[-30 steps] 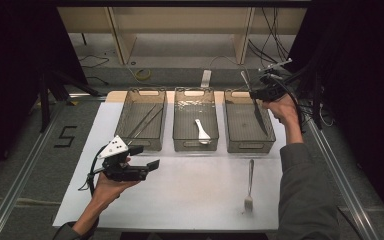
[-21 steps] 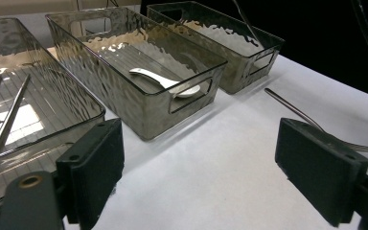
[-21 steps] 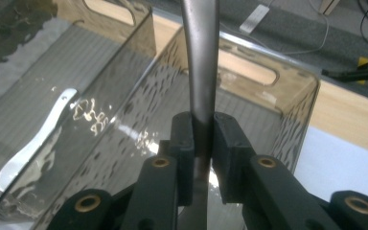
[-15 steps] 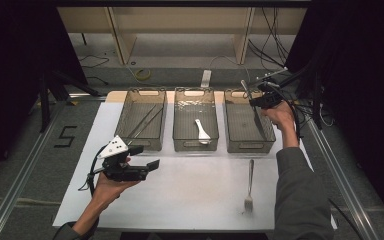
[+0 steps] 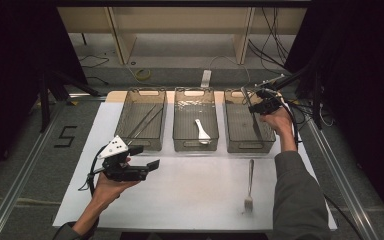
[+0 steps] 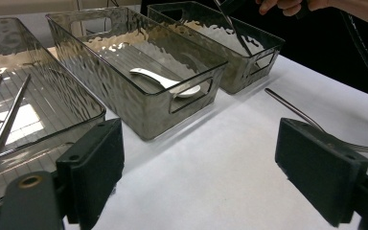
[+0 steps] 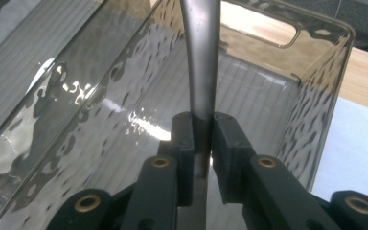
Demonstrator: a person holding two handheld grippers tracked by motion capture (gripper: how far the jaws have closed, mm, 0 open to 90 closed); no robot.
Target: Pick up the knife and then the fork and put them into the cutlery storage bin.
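Change since a second ago: right gripper (image 5: 258, 106) has come down over the right bin (image 5: 265, 145); earlier it hung higher above that bin's far end, now the held utensil (image 5: 254, 120) reaches well inside the walls

Meaning for the work: judged as sorting cutlery into bins; this piece looks close to its drop-off, with the release not yet made

Right jaws: pressed nearly together, pinching the flat metal handle of the utensil (image 7: 200, 62) between the two pads; the handle runs up and away from the pads toward the bin's far wall (image 7: 316, 96)

Held piece: long, slim, metal; which kind of cutlery I cannot tell, its working end is hidden against the bin's rippled wall; seen from the left gripper view it slants down into the right bin (image 6: 249, 72) as a thin bar (image 6: 235, 31)

Left gripper (image 5: 145, 157): in the same place as a second ago, hovering above the white sheet (image 5: 190, 200), near side of the left bin (image 5: 130, 142)

Left jaws: spread wide, nothing between the pads (image 6: 93, 163), touching nothing

Fork (image 5: 249, 184): lying flat on the white sheet, just in front of the right bin, tines toward the person, unmoved; likely next to be picked up

Middle bin (image 5: 195, 145): holds one white spoon (image 5: 201, 131)

Left bin contents: a pair of chopsticks (image 5: 145, 120) lying slantwise

Risk: judged small; a release from a height could make the piece bounce on the hard plastic floor, so lower is better before opening
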